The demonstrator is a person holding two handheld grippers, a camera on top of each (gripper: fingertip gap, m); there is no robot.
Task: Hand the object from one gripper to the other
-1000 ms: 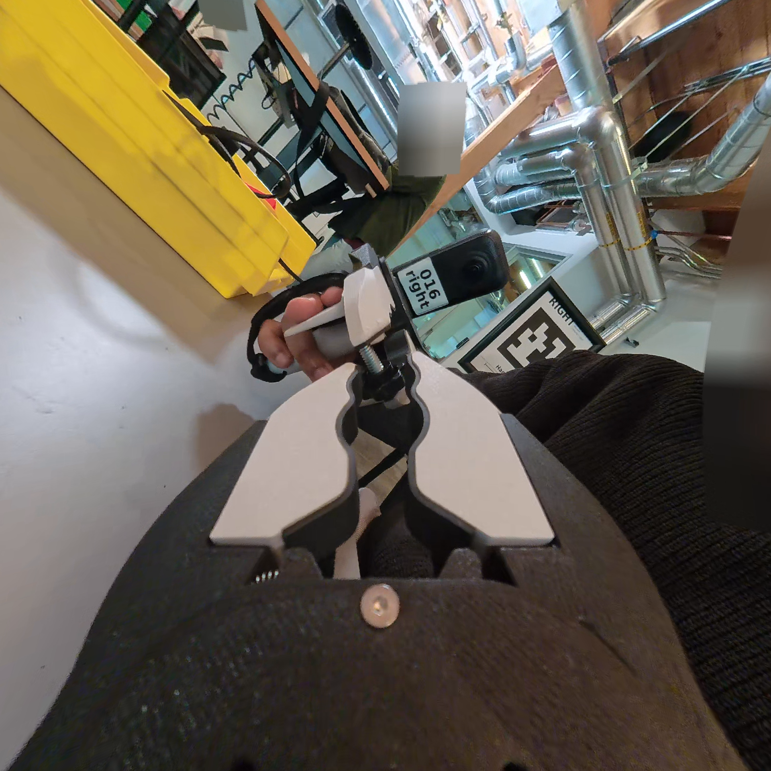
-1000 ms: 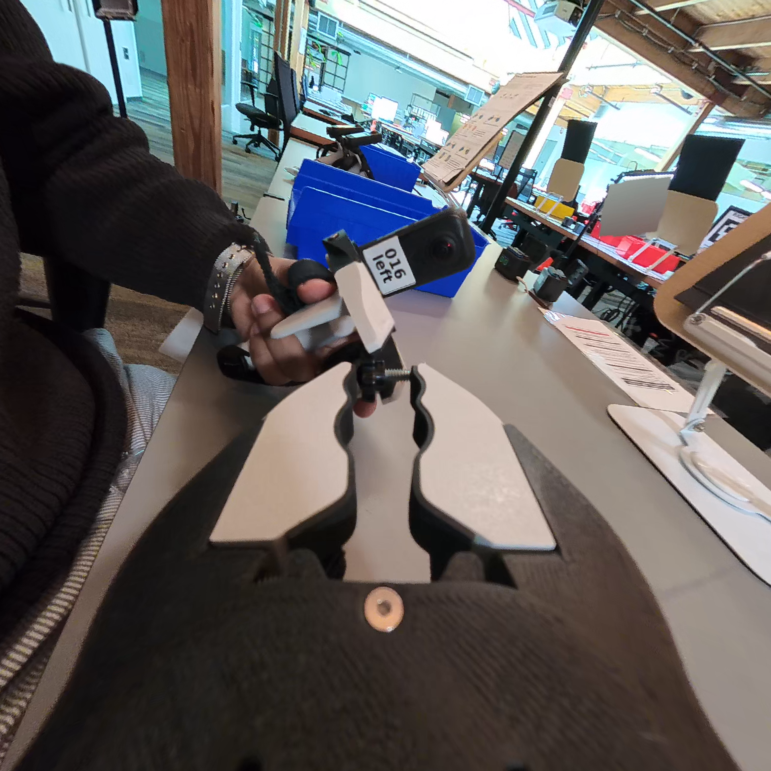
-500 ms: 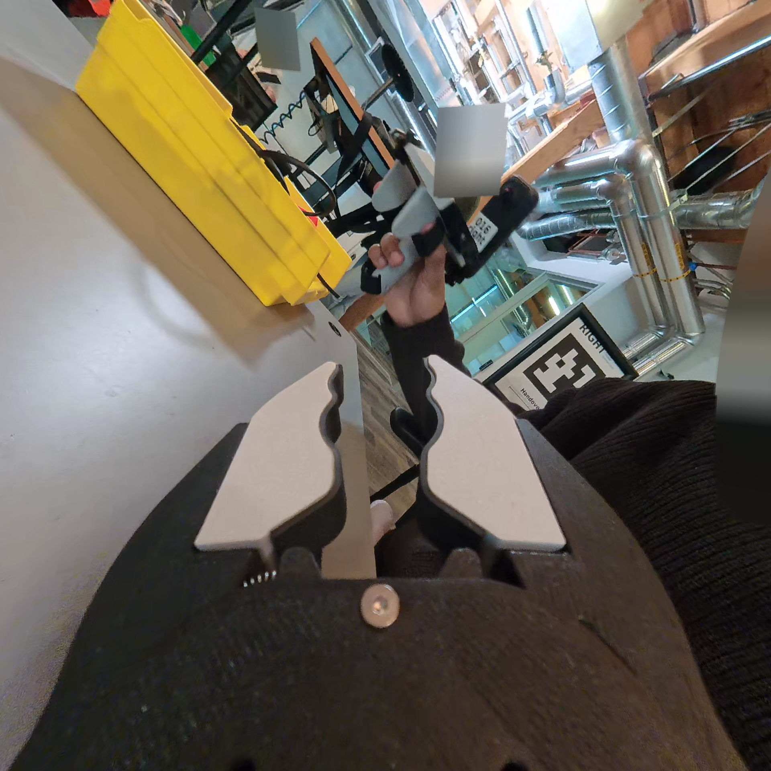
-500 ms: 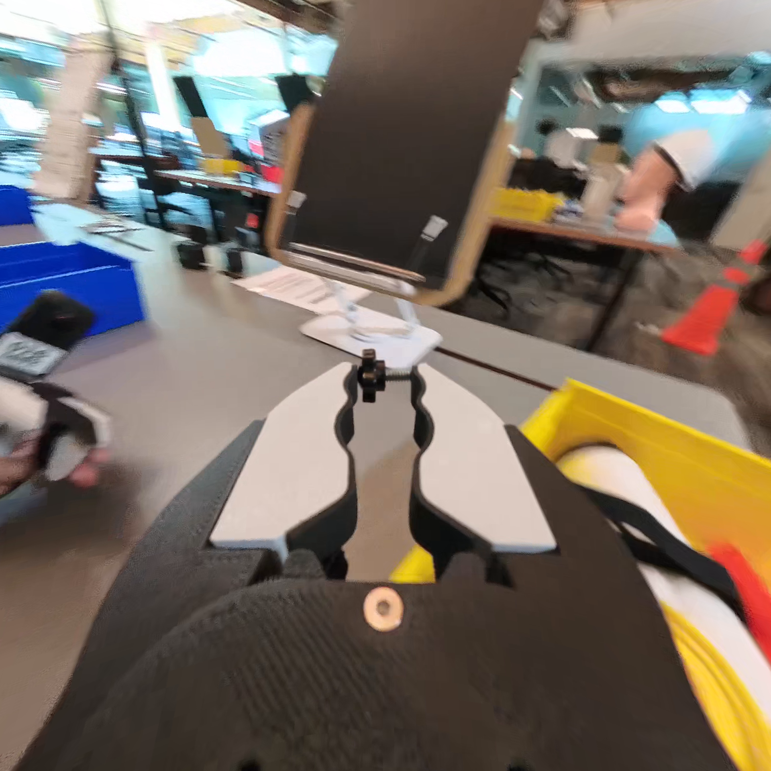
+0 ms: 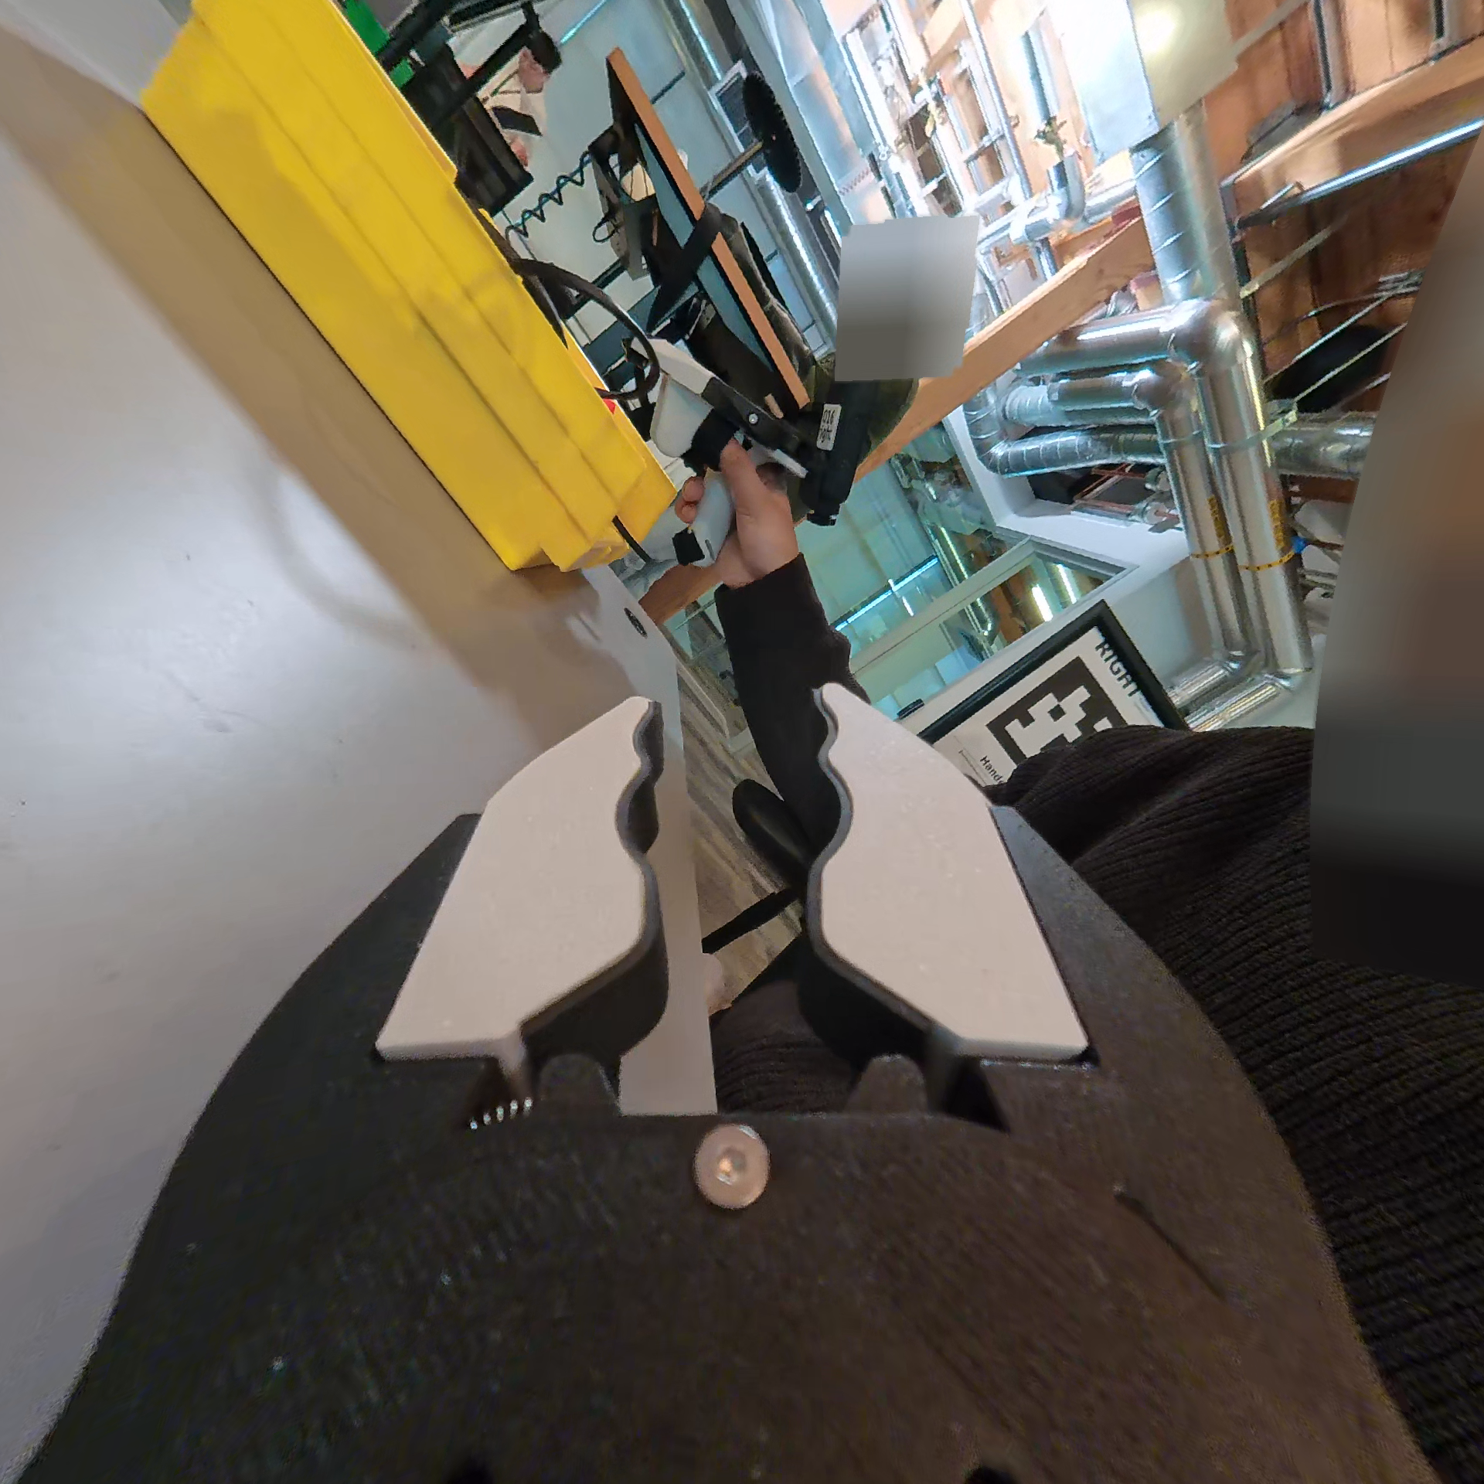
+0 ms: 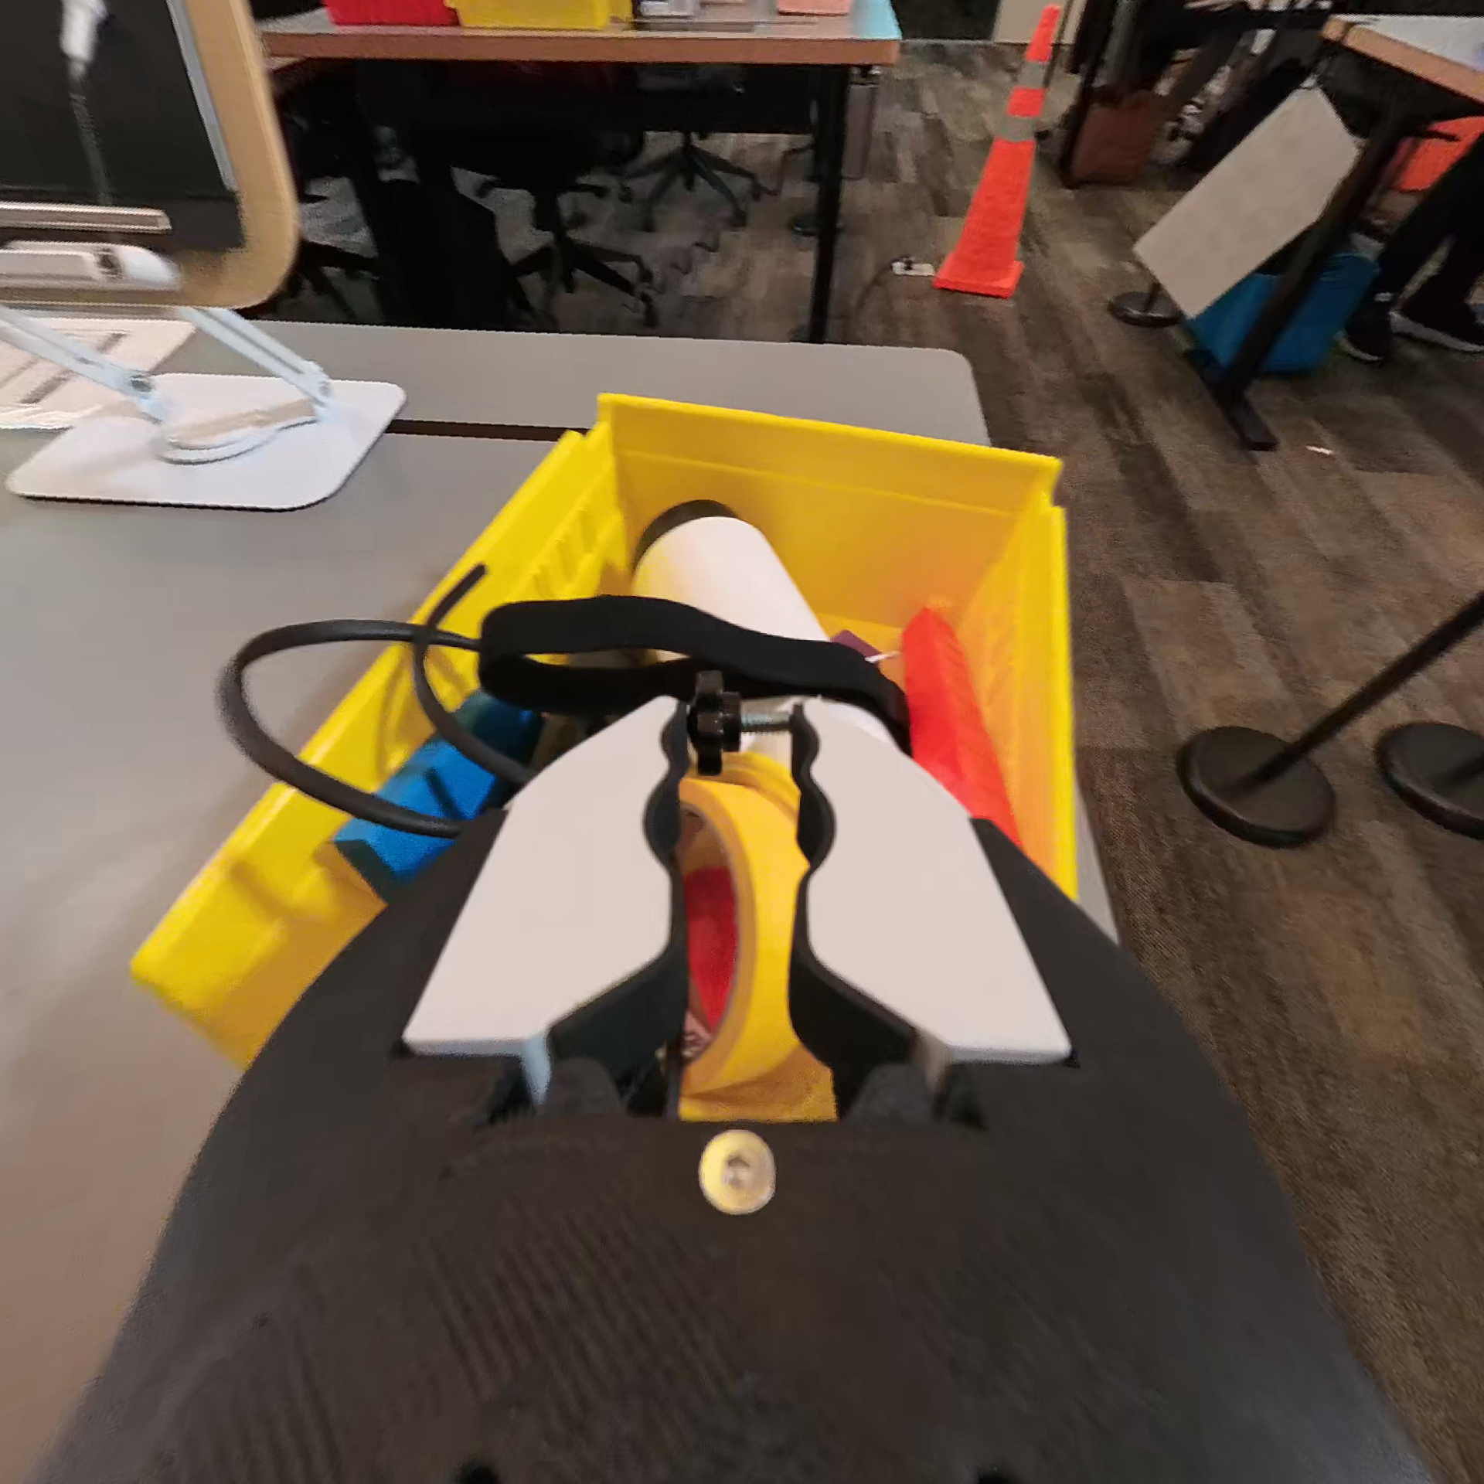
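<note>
My right gripper (image 6: 735,719) is shut on a small black knob screw (image 6: 715,723), which spans the gap between its fingertips. It hovers over an open yellow bin (image 6: 835,450) at the table's right end. In the left wrist view the right gripper (image 5: 707,434) shows far off, held by a hand (image 5: 747,514) at the bin's (image 5: 385,265) near corner. My left gripper (image 5: 739,707) is open and empty, low over the grey table's (image 5: 161,642) edge, well apart from the right one.
The bin holds a white roll (image 6: 723,578), a black strap (image 6: 642,642), a black cable (image 6: 265,747), a blue block (image 6: 434,811), a red piece (image 6: 947,723) and yellow tape (image 6: 763,883). A white stand base (image 6: 209,450) sits left. An orange cone (image 6: 996,201) and post bases (image 6: 1253,783) stand on the floor. About 40 cm separates my left fingertips from my right.
One second ago both grippers met at the screw. My left gripper let go and opened. My right gripper swung away with the screw to over the yellow bin.
</note>
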